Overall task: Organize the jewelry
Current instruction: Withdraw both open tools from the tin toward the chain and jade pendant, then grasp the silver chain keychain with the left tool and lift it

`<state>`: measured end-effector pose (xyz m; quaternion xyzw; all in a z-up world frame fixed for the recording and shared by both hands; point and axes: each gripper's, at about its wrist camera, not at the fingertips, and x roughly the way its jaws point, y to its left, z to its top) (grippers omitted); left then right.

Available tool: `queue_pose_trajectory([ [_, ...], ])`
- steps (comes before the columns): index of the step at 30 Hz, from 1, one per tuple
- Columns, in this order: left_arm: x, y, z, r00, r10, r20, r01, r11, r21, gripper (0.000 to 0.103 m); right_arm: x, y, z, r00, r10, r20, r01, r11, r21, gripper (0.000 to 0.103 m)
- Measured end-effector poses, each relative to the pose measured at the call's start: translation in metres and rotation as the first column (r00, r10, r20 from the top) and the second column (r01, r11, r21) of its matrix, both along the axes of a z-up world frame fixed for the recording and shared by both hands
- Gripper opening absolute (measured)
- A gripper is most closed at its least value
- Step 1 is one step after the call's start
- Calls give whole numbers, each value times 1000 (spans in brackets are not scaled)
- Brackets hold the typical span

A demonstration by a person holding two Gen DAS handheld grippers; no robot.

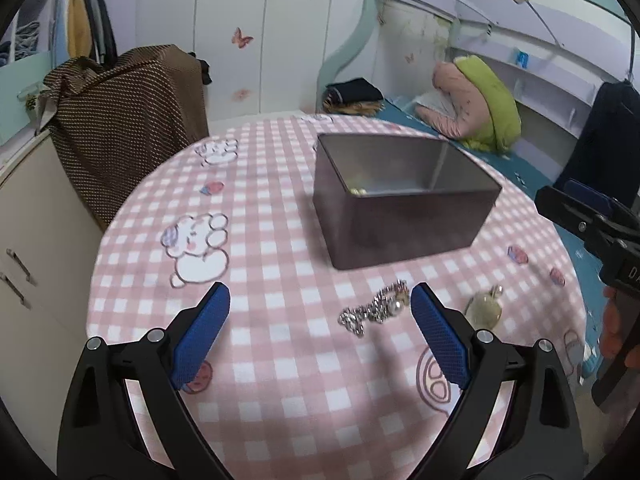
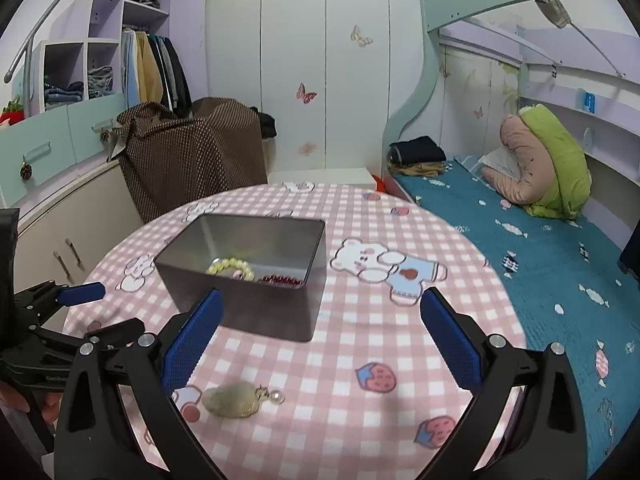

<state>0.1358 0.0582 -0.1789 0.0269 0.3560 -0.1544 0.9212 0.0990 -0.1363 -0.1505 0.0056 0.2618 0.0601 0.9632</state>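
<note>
A grey metal tin [image 1: 400, 208] stands open on the pink checked round table [image 1: 280, 380]. In the right wrist view the tin [image 2: 248, 280] holds a yellow bead bracelet [image 2: 231, 268] and a red bead bracelet [image 2: 282, 280]. A silver chain with a pearl [image 1: 376, 308] lies on the cloth in front of the tin, just left of my left gripper's right finger. A pale green pendant [image 1: 484, 308] lies to its right; it also shows in the right wrist view [image 2: 234, 400]. My left gripper [image 1: 320, 300] is open and empty above the cloth. My right gripper [image 2: 322, 308] is open and empty.
A brown dotted cloth [image 1: 128, 128] covers furniture left of the table. A bed with a teal sheet [image 2: 540, 272] and a folded green and pink quilt [image 2: 548, 160] lies on the right. Beige cabinets [image 1: 36, 280] stand at the left. The right gripper [image 1: 592, 220] shows at the right edge.
</note>
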Motion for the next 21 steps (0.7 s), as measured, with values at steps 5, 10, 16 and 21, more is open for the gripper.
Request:
queue_pose_trajectory([
  [5, 1, -5, -11, 999, -34, 1, 34, 999, 21, 91, -2, 7, -7, 1000, 15, -27, -15, 1000, -9, 95],
  [10, 7, -5, -20, 999, -47, -18, 48, 999, 19, 66, -1, 10, -9, 999, 22, -39, -22, 1000, -6, 95],
  [16, 7, -16, -26, 994, -105, -34, 106, 992, 61, 40, -2, 17, -11, 998, 38, -47, -39, 999, -7, 95],
  [21, 9, -19, -27, 994, -97, -47, 100, 992, 71, 39, -5, 20, -15, 997, 52, -63, -52, 999, 1, 95],
])
